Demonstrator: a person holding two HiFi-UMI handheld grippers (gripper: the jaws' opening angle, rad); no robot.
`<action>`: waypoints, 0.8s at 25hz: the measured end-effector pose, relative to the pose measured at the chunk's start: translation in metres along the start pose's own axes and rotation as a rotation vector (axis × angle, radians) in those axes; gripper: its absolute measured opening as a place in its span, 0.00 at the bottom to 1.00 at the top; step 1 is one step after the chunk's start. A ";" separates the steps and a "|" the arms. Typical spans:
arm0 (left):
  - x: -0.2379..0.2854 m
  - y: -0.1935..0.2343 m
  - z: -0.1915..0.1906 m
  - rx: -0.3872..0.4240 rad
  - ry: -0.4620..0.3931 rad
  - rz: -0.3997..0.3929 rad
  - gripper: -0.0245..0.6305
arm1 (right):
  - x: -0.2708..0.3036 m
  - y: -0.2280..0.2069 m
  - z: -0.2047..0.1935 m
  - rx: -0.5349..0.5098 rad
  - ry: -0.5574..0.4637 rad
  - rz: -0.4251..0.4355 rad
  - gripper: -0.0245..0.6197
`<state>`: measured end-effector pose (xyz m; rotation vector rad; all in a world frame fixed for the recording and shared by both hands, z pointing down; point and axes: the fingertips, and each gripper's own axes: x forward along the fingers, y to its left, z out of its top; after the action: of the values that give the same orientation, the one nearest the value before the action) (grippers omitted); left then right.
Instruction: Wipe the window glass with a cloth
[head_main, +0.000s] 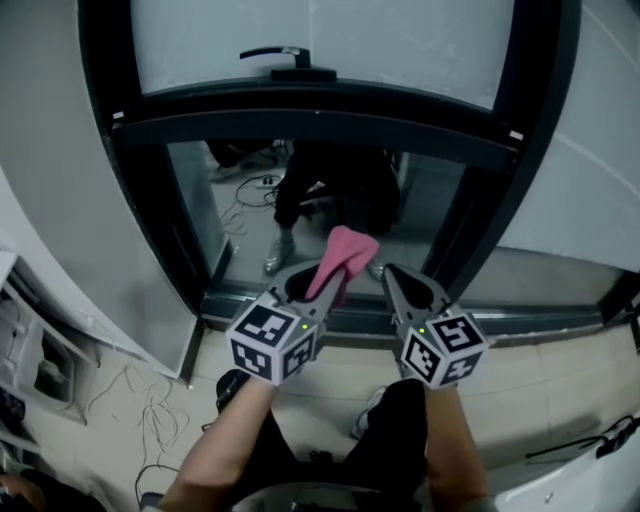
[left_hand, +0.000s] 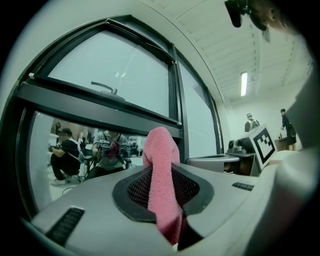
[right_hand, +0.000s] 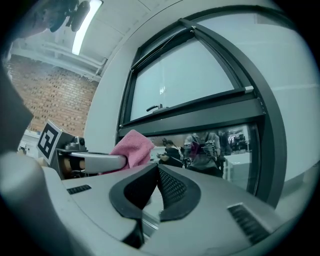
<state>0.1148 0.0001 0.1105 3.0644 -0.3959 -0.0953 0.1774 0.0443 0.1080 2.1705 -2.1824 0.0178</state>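
Cloth was pinched by fingers of the left gripper, long axis toward 1 o'clock, window glass beyond at 12; right gripper fingers were pressed together, empty.

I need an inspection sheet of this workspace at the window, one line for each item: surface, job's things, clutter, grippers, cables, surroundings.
Surface: lower window glass in a dark frame; it reflects the person, and I cannot tell whether there are smears.
Job's things: pink cloth, its free end pointing towards the glass; contact cannot be told.
Clutter: nothing seen on the sill.
Grippers: left gripper shut on the pink cloth; right gripper shut, nothing between its jaws.
Cables: white cables loose on the floor at the left; dark cables at the right.
Surroundings: window handle above, tiled floor, people far behind.
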 end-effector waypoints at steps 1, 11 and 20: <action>0.002 0.001 0.001 0.005 0.000 0.003 0.14 | 0.001 -0.004 0.001 0.001 -0.001 -0.004 0.04; 0.071 0.005 0.013 0.148 0.043 -0.043 0.14 | 0.005 -0.051 -0.001 -0.009 0.008 -0.062 0.03; 0.194 -0.035 0.014 0.303 0.050 -0.156 0.14 | -0.040 -0.130 -0.016 -0.004 0.035 -0.209 0.04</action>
<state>0.3098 -0.0164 0.0842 3.3852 -0.1813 0.0391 0.3081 0.0840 0.1173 2.3647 -1.9250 0.0414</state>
